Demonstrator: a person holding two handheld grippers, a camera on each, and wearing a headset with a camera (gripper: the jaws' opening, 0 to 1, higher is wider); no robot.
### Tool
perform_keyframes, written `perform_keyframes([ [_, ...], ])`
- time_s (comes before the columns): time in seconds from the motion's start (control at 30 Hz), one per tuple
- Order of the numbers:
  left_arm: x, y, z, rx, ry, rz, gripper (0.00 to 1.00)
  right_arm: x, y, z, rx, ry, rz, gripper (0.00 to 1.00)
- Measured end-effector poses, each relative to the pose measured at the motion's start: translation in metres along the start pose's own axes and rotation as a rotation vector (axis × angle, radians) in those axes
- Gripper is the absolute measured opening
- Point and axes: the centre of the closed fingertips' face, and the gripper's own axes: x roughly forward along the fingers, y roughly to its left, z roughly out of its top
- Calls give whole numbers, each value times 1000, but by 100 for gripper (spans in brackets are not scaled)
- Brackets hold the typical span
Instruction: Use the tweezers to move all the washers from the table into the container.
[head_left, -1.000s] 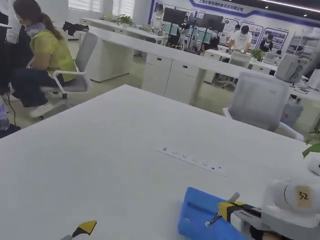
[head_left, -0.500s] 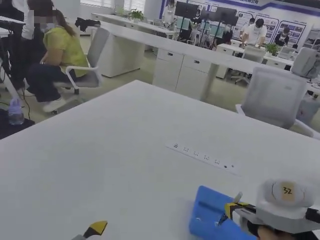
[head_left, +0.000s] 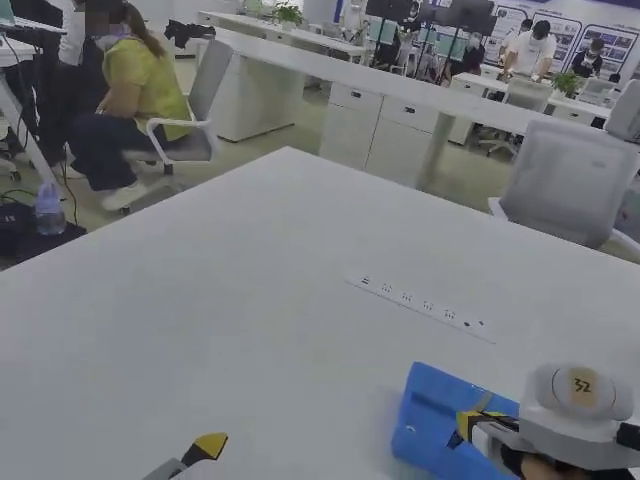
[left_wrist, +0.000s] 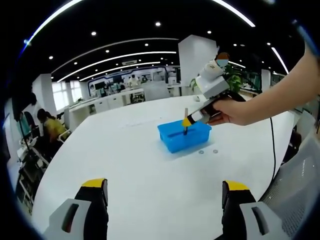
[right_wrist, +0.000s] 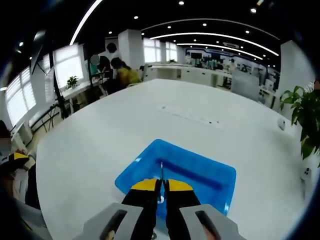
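Note:
A blue container sits on the white table near the front right. My right gripper hovers over it, shut on thin metal tweezers that point down into the container. From the left gripper view, the right gripper holds the tweezers upright above the container, and two small washers lie on the table just beside its near wall. My left gripper is open with nothing between its jaws, well back from the container; its yellow tip shows at the bottom left.
A socket strip is set into the table beyond the container. A grey chair stands at the far edge, and a seated person is off the table's left corner. A potted plant stands to the right.
The head camera has swung, so the whole picture has shifted. The right gripper stays over the blue container with the tweezers; the left gripper's tip stays at the bottom left.

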Motion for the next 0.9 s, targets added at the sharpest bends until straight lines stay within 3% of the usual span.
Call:
perform_keyframes([
  [0.43, 0, -5, -2, 20, 19, -11, 97, -4, 2, -1, -4, 4, 0, 2],
  [0.67, 0, -5, -1, 17, 15, -13, 97, -20, 5, 19, 15, -65, 5, 2],
  [0.9, -1, -8, 0, 29, 13, -22, 97, -49, 9, 41, 15, -146, 14, 2],
])
